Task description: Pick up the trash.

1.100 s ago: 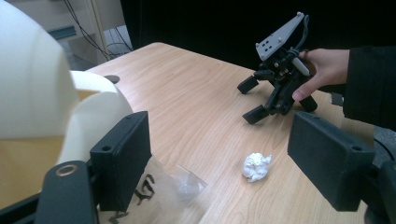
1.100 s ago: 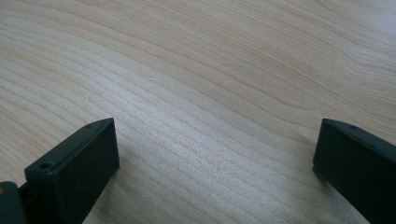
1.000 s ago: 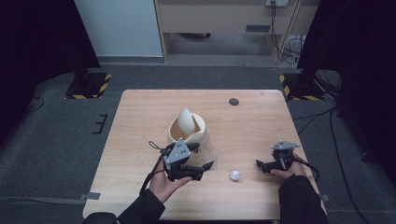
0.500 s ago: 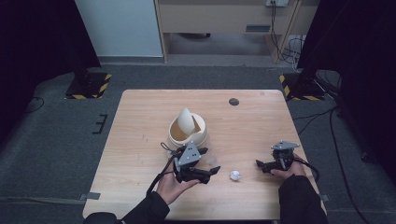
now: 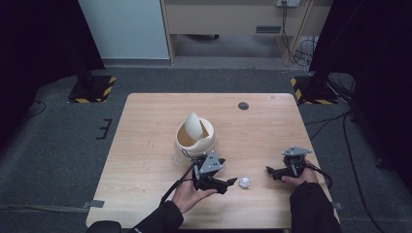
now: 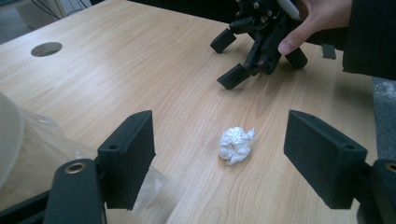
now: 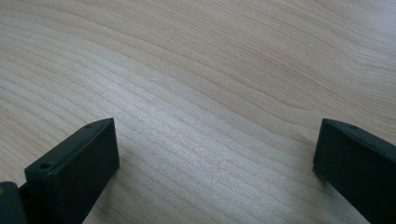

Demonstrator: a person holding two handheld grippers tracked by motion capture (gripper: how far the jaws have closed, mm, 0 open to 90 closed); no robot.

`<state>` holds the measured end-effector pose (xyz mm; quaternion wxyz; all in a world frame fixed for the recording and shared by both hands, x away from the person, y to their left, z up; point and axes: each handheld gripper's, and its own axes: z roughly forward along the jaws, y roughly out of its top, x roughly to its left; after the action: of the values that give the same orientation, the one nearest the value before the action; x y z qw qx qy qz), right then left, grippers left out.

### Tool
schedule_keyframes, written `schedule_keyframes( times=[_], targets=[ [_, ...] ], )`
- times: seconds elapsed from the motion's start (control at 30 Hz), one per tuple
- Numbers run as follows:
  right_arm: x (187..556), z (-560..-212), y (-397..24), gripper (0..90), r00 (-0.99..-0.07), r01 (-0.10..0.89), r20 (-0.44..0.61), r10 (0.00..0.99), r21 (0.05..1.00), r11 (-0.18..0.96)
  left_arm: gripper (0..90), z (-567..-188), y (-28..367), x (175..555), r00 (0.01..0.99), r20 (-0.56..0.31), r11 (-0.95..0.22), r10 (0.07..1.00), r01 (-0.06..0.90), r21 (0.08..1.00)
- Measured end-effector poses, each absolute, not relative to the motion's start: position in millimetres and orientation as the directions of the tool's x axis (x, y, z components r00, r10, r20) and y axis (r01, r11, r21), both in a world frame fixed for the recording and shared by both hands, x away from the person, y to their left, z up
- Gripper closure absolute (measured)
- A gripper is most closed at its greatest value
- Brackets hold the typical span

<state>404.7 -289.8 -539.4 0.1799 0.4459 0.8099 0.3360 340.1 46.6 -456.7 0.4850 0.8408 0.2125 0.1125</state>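
A crumpled white paper wad (image 5: 244, 182) lies on the bare wooden table (image 5: 145, 145), near the front edge and between the two grippers. The left gripper (image 5: 228, 183) is lined up on it with its jaws spread wide; in the left gripper view the wad (image 6: 236, 144) sits on the wood between the two black fingers (image 6: 128, 154), a little ahead of them and closer to the one on the right of that view. Nothing is pinched yet.

Just behind the left hand (image 5: 187, 194) stands a small cream swing-lid bin (image 5: 195, 136) with a clear plastic liner (image 6: 154, 186) spilling out at its foot — likely where the wad is meant to go.

The right gripper (image 5: 270, 171) rests on the table well to the side, its jaws also spread, with bare wood between them.

The risks from here lie in the grasp. The wad is light and loose, so a finger that touches it first may push it away rather than trap it. Because it lies off-centre, closing now could catch only an edge — and it would drop on the lift. The liner near the other finger could be snagged too, tugging the bin.
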Motion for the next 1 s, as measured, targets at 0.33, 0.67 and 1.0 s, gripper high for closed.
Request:
schedule_keyframes(
  times=[0.33, 0.67, 1.0],
  targets=[
    [404.7, -539.4, -289.8, 0.5, -0.538, 0.601, 0.008, 0.843, 0.705, 0.377, 25.8, -478.2, 22.5, 347.1, 0.899, -0.019, -0.502, 0.437, 0.262, 0.824],
    [404.7, -539.4, -289.7, 0.5, -0.537, 0.601, 0.009, 0.844, 0.705, 0.375, 27.4, -494.7, 5.4, 349.7, 0.911, -0.022, -0.545, 0.412, 0.266, 0.795],
    [404.8, -539.4, -289.7, 0.5, -0.538, 0.600, 0.008, 0.843, 0.706, 0.376, 30.9, -508.8, -7.7, 353.7, 0.918, -0.044, -0.569, 0.394, 0.281, 0.773]
  ],
)
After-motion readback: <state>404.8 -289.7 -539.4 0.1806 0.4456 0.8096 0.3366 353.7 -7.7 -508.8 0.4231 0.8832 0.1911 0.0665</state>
